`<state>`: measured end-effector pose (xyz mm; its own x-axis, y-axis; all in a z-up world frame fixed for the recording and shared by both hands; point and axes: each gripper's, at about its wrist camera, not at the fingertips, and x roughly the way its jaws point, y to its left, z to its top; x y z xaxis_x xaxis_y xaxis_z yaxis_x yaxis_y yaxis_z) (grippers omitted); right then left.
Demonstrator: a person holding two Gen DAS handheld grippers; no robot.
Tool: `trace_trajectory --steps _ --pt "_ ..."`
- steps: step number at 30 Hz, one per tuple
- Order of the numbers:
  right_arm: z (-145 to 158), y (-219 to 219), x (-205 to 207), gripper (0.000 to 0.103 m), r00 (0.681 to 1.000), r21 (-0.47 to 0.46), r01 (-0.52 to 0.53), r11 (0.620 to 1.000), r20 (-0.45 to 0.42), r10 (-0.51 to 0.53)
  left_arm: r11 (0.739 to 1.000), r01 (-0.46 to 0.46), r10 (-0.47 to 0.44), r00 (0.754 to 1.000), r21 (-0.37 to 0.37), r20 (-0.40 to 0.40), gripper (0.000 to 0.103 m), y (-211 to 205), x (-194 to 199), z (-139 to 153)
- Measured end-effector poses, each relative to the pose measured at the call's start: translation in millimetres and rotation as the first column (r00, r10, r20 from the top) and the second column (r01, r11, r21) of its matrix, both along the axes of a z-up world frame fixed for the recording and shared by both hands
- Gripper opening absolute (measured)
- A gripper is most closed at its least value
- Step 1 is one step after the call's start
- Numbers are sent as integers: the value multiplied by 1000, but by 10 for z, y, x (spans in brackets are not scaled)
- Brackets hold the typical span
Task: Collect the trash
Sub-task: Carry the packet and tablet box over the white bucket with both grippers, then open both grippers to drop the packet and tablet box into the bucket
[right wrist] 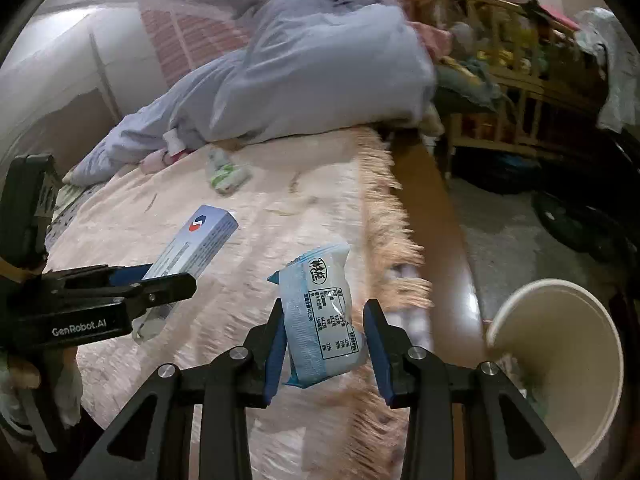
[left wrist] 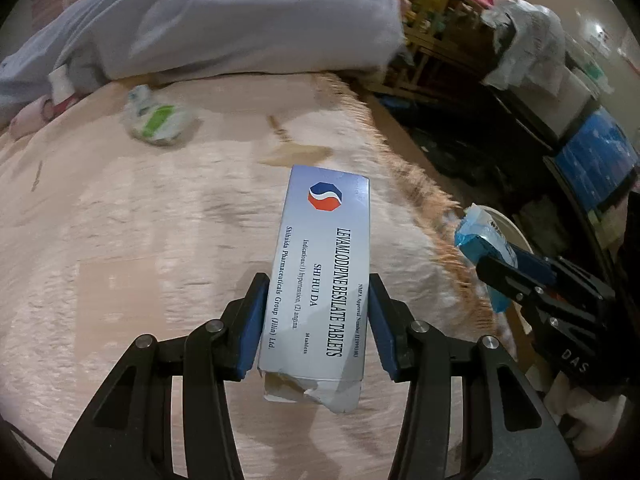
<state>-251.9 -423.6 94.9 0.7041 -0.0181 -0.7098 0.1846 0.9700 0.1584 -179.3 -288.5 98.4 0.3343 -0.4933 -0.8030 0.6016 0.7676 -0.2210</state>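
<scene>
trash is in both tongs: the left gripper (left wrist: 318, 322) is clamped on a torn tablet box (left wrist: 320, 280), the right gripper (right wrist: 326, 340) pinches a blue-white snack wrapper (right wrist: 320, 312), both above the pink bedspread (left wrist: 140, 240). the white bin (right wrist: 560, 360) stands just right, beside the bed. the slick wrapper could slip free short of the bin. further off, a crumpled green-white wrapper (left wrist: 154, 120) lies near the grey duvet (left wrist: 220, 20).
</scene>
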Motion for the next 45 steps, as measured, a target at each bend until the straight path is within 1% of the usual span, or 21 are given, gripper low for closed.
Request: trace_trajectory --steps 7,14,22,26,29,34,39,45 --pt "16 -358 -340 36 996 -4 88 996 4 -88 997 76 -76 997 -5 0 46 -442 -198 12" --pt "6 -704 -640 36 985 -16 173 985 -1 -173 987 162 -162 987 0 2 46 -912 -413 -8" --pt "-124 -1196 -920 36 959 -14 280 960 -36 -281 973 232 -232 973 5 -8 46 -1354 -575 -54" --pt "-210 -1369 -1025 36 944 -15 327 945 -40 -328 965 262 -261 965 13 -26 46 -1569 -618 -112" --pt "-304 -1476 -1067 36 932 -28 356 934 -58 -357 960 278 -277 960 14 -43 46 -1677 -628 -149" --pt "-430 -1641 -1158 36 914 1 398 917 -81 -397 951 309 -307 950 12 -56 46 -1866 -676 -199" --pt "-492 -1757 -1243 36 898 21 433 901 -93 -430 942 336 -334 939 7 -78 46 -2043 -706 -268" --pt "-578 -1856 -1289 36 881 37 464 885 -118 -457 932 362 -363 925 -35 -113 47 -2161 -731 -327"
